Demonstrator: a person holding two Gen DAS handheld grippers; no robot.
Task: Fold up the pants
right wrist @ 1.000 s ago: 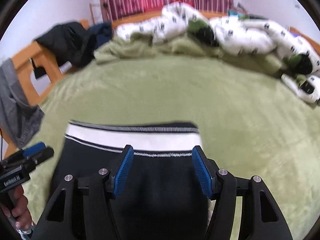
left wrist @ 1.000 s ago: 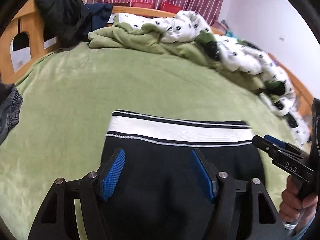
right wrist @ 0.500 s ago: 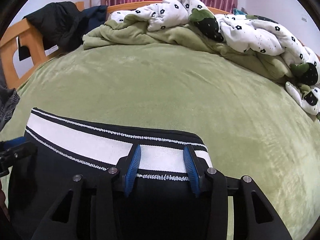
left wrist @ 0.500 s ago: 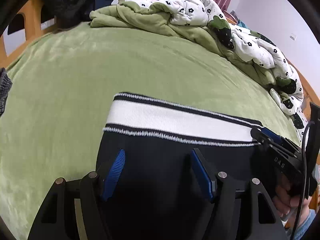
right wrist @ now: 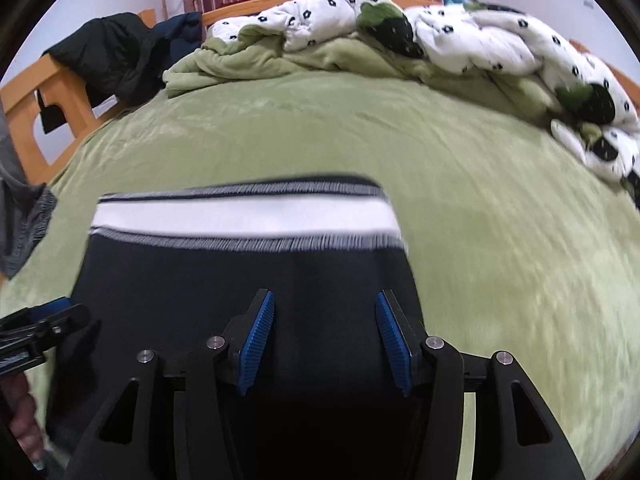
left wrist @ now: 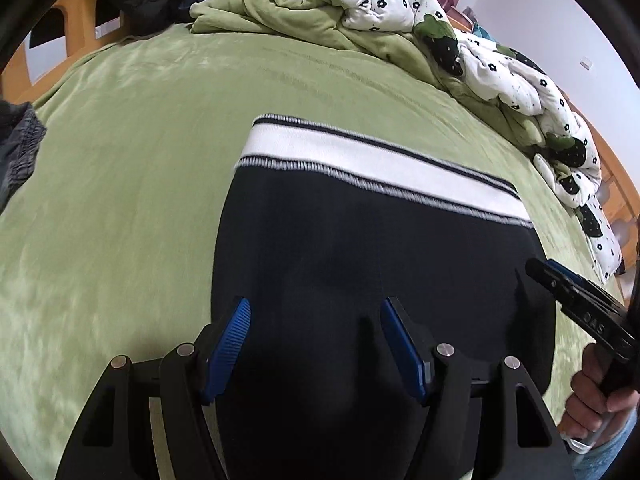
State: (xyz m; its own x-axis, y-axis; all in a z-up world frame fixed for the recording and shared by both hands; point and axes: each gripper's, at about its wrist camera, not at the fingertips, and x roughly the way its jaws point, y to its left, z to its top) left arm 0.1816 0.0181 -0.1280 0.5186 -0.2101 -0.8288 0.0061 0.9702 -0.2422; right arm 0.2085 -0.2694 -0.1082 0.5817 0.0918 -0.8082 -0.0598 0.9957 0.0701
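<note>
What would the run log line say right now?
left gripper: open above pants | right gripper: opening, nothing pinched | pants: flat on green blanket

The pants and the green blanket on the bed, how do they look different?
The pants are black with a white striped waistband; the green blanket is one plain colour. The pants lie as a small piece; the blanket spreads wide beneath them. Both lie smooth and flat.

Green bedspread [left wrist: 140, 184], rumpled floral duvet [right wrist: 480, 44]
</note>
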